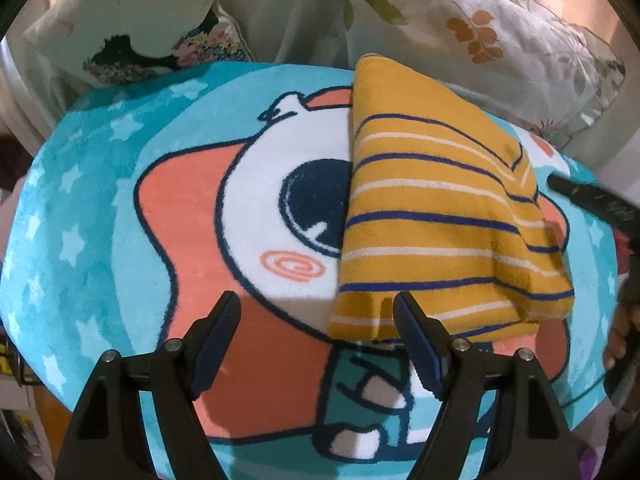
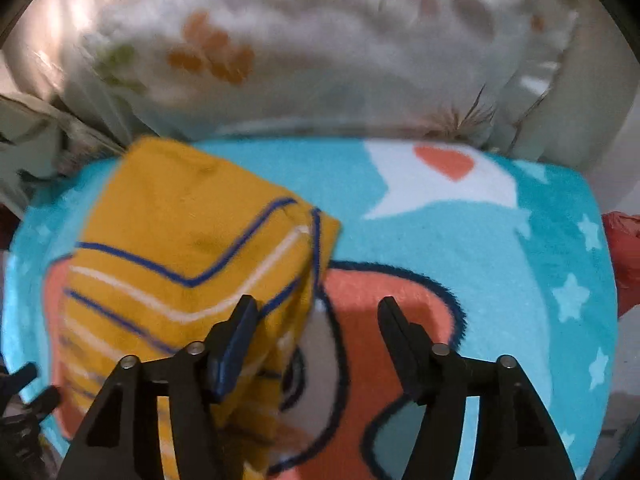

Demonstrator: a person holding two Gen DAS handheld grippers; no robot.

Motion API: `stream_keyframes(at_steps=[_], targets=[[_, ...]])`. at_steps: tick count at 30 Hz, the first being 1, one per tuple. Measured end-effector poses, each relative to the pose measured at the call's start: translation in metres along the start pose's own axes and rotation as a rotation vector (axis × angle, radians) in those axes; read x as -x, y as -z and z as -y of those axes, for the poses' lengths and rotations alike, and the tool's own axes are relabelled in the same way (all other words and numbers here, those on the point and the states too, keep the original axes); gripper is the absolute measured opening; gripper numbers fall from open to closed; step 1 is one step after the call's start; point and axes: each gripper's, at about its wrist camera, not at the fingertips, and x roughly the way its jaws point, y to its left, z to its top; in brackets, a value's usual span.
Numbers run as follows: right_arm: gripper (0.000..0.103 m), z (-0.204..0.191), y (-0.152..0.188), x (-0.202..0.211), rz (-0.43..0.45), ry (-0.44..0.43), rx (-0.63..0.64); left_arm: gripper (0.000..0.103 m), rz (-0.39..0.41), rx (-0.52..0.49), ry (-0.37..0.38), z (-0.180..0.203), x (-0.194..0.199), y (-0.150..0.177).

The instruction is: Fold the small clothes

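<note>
Left claw (image 1: pixel 316 312): spread wide, empty; folded striped garment (image 1: pixel 432 216) just ahead of right finger
Right claw (image 2: pixel 314 316): spread, empty; garment (image 2: pixel 180 264) by left finger
Surface: cartoon rug (image 1: pixel 100 208); pillows (image 1: pixel 500 32) beyond

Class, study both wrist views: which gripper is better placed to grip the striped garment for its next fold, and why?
Probably the left gripper: it is open, and one finger already overlaps the near hem of the yellow striped garment. The right gripper, also open, sits mostly over the blue blanket.

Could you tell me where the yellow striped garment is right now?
The yellow striped garment lies folded on the cartoon blanket, right of centre in the left wrist view, just below the leaf-print pillow.
</note>
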Motion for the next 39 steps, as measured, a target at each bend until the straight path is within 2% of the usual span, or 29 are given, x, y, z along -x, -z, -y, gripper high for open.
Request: stream_keyframes(at_steps=[3, 5, 8, 12, 18, 24, 28, 31, 35, 37, 39], targets=[[0.068, -0.019, 0.008, 0.02, 0.053, -0.121, 0.018, 0.078, 0.005, -0.021, -0.002, 0.008, 0.003, 0.003], [0.068, -0.031, 0.014, 0.021, 0.052, -0.16, 0.044, 0.078, 0.006, -0.035, -0.006, 0.012, 0.005, 0.006], [0.068, -0.054, 0.022, 0.001, 0.013, -0.114, 0.112, 0.078, 0.018, -0.052, -0.019, 0.016, 0.011, 0.01], [0.068, -0.047, 0.045, -0.027, -0.071, -0.044, 0.1, 0.078, 0.032, -0.068, -0.034, 0.017, 0.017, 0.015], [0.068, -0.001, 0.08, -0.032, -0.147, -0.134, -0.059, 0.078, 0.042, -0.081, -0.049, 0.018, 0.02, 0.022], [0.068, 0.004, 0.09, -0.027, -0.133, -0.148, -0.066, 0.078, 0.018, -0.06, -0.018, 0.009, 0.015, 0.023], [0.071, 0.016, 0.093, -0.025, -0.13, -0.196, -0.116, 0.078, -0.01, 0.007, 0.007, -0.019, 0.006, 0.012], [0.071, 0.024, 0.097, -0.023, -0.125, -0.215, -0.141, 0.078, -0.006, 0.048, 0.017, -0.043, -0.002, -0.008], [0.075, 0.021, 0.101, -0.021, -0.12, -0.189, -0.139, 0.078, -0.006, 0.052, 0.056, -0.057, -0.02, -0.034], [0.081, 0.013, 0.103, -0.023, -0.117, -0.168, -0.11, 0.078, -0.021, 0.053, 0.111, -0.058, -0.032, -0.047], [0.082, 0.006, 0.099, -0.024, -0.16, -0.131, -0.077, 0.078, -0.033, 0.038, 0.161, -0.055, -0.042, -0.058]])
